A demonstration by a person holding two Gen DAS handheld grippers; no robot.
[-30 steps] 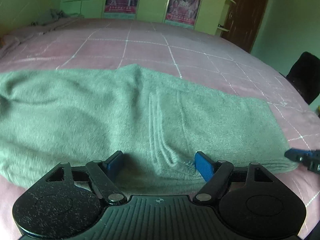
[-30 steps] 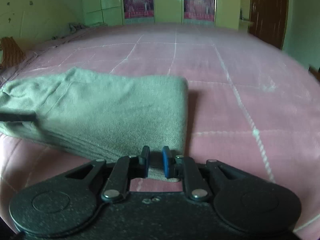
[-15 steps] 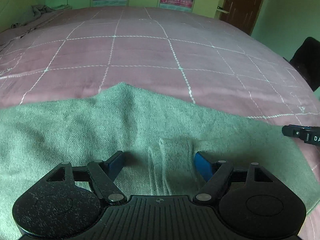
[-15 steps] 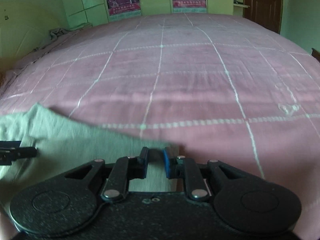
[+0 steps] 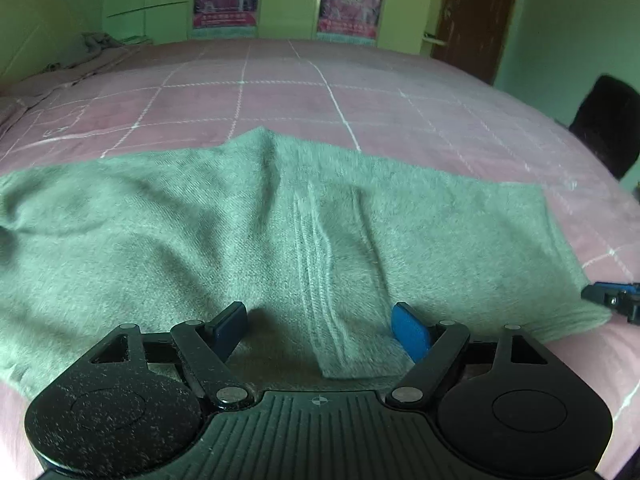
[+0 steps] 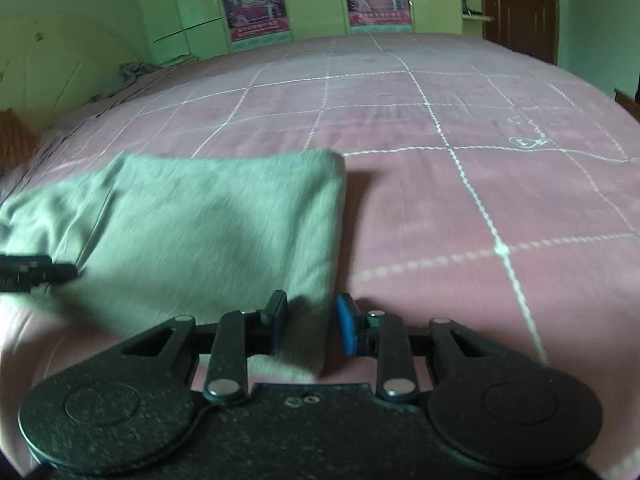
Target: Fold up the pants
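Left gripper (image 5: 320,330): matte black linkage, blue pads spread wide, straddling the near hem of the pants (image 5: 248,240) without pinching. Between the pads a raised ridge of parallel stitched seams runs away from the camera. Cloth is grey-green, soft and fuzzy-napped, lying in shallow rolls.

Right gripper (image 6: 312,326): same black frame, pads parted a moderate gap, the near right corner of the pants (image 6: 208,232) lying between them; whether the pads touch the cloth cannot be told. Half a second ago these pads were nearly pressed together on the cloth edge; now they stand apart. The cloth was then held up close to the lens; now it lies lower and flatter on the bed, more of it in view.

Pants lie on the near part of the pink bedspread (image 5: 360,92), long axis running left to right across the left wrist view, a blunt peak on the far edge pointing toward the wall. The right end is a squared, doubled edge, rounded at the fold; the right gripper tip (image 5: 612,300) shows just beside it.

Bedspread is a woven pink with thin white grid lines. Beyond it, pale green cabinet doors with two posters (image 6: 256,8), and a dark brown door (image 5: 476,12) at right.
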